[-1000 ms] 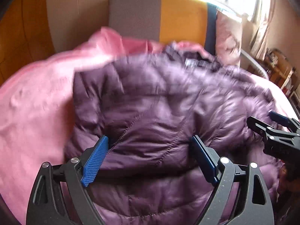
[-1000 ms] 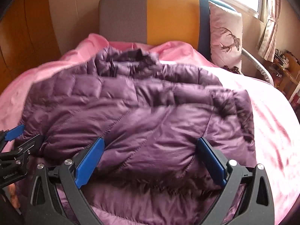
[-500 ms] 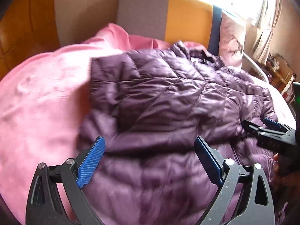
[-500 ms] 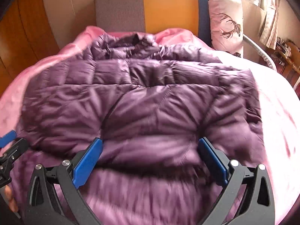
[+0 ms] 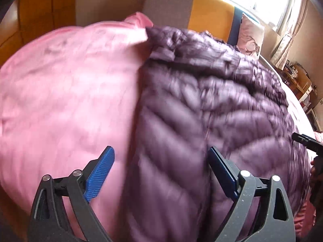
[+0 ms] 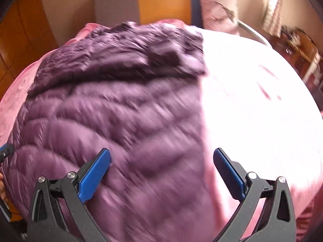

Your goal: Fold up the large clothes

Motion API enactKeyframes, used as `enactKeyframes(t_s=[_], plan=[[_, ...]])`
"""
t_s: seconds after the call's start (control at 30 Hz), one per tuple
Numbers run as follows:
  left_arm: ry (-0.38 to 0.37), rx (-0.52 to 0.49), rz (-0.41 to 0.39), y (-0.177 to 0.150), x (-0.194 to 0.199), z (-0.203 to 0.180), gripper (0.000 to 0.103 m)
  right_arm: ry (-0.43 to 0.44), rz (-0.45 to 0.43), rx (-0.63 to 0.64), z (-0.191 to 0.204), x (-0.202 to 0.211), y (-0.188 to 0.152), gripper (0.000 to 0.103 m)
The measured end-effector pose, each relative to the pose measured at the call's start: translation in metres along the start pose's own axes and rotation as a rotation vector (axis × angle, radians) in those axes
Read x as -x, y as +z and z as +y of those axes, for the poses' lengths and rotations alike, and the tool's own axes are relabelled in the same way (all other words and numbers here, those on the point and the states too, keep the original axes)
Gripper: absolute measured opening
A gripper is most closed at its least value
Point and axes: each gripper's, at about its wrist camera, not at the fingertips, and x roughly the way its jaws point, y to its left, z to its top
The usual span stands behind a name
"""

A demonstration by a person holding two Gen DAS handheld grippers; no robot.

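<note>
A pink blanket [image 5: 66, 92] covers the bed, the left gripper [image 5: 159, 171] spread wide and empty above the left edge of a quilted purple down jacket [image 5: 218, 109] lying flat on it; further right, the right gripper [image 6: 161, 171] hangs equally unclenched over the jacket's right edge, a headboard [image 6: 129, 2] and pillow [image 6: 218, 10] behind

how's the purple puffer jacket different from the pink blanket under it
The purple puffer jacket is dark and quilted in puffy stitched rows; the pink blanket is pale and smooth, with no stitching visible. The jacket covers only part of the bed, while the blanket spreads out past it on both sides. The jacket lies on top, and the blanket is underneath. Both are soft and lie loose; neither is held, since the left gripper and right gripper have open jaws.
</note>
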Motion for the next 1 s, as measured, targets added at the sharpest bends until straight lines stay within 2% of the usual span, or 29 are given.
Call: enactKeyframes(t_s=[0.07,0.17,0.33,0.47,0.63,1.0], plan=[[-0.011,0.0,-0.017,-0.016,0.01,0.004,0.09,0.046,0.021,-0.051,-0.017,0.005,-0.017,0.101],[0.003,-0.012,-0.023,-0.03,0.018,0.003,0.09,0.111,0.005,-0.084,-0.029,0.016,-0.039,0.101],[0.086,-0.044,-0.014,-0.035,0.021,-0.009,0.09,0.114,-0.003,-0.076,-0.026,0.024,-0.06,0.101],[0.112,-0.045,-0.012,-0.036,0.023,-0.011,0.09,0.147,0.028,-0.085,-0.024,0.026,-0.077,0.101],[0.127,-0.038,-0.008,-0.043,0.026,-0.011,0.09,0.197,0.034,-0.142,-0.034,0.031,-0.091,0.101],[0.104,-0.021,-0.002,-0.05,0.03,-0.006,0.092,0.237,0.053,-0.15,-0.039,0.036,-0.097,0.101]])
